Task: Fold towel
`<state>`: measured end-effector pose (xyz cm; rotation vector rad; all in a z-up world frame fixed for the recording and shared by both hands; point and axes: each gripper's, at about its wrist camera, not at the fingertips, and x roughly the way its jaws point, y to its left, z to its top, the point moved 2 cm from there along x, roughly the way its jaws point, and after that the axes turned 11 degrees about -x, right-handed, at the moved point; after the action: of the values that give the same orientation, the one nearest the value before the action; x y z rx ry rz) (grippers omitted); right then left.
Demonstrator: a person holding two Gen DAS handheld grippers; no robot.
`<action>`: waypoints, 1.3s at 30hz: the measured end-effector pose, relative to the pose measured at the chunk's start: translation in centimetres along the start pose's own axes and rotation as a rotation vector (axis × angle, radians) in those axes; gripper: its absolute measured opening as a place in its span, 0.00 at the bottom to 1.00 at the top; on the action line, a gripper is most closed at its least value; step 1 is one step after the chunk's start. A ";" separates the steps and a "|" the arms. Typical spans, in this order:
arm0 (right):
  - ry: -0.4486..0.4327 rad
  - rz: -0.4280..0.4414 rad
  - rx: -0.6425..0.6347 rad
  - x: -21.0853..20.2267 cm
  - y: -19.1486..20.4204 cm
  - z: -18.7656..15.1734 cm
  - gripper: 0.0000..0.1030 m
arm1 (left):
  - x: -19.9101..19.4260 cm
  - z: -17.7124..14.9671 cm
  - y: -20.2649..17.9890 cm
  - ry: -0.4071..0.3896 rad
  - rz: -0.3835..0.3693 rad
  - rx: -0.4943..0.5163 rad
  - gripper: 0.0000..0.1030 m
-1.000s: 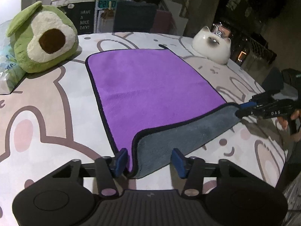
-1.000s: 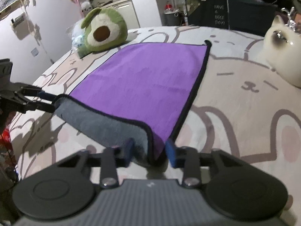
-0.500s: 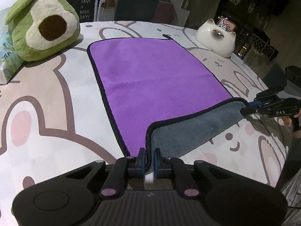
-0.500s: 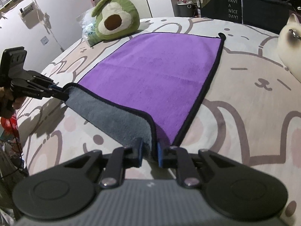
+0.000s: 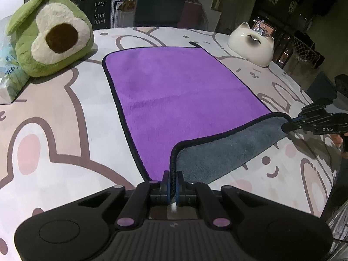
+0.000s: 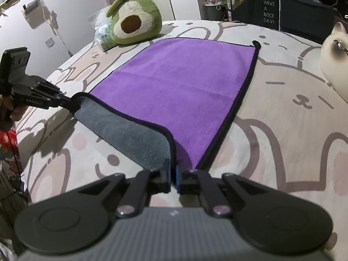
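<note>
Purple towel, pinched at its two near corners so we can fold it.

Our left tongs are pressed together on one near corner, and our right tongs are pressed together on the other. We hold both corners so the near edge lifts evenly; it is up and turned over, showing the grey side. The rest of the towel lies flat on the bunny-print surface. An avocado plush sits near the far left corner, and a white cat figure sits off to the far right. We see no boxes or bowls holding anything.
</note>
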<state>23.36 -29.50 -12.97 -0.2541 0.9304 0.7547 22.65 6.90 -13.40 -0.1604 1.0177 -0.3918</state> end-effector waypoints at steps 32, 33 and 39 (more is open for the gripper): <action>-0.271 -0.288 0.057 -5.3 -0.6 9.7 0.05 | -4.6 9.8 -1.3 -0.341 0.118 -0.080 0.04; -0.277 -0.297 0.056 -5.3 -0.6 10.0 0.05 | -4.7 10.1 -1.3 -0.351 0.123 -0.086 0.04; -0.324 -0.340 0.072 -5.4 -1.0 12.3 0.05 | -4.7 11.6 -1.3 -0.396 0.148 -0.106 0.04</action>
<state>29.86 -26.57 -1.52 -0.2113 0.5851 0.4303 30.03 6.99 -3.18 -0.2457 0.6538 -0.1611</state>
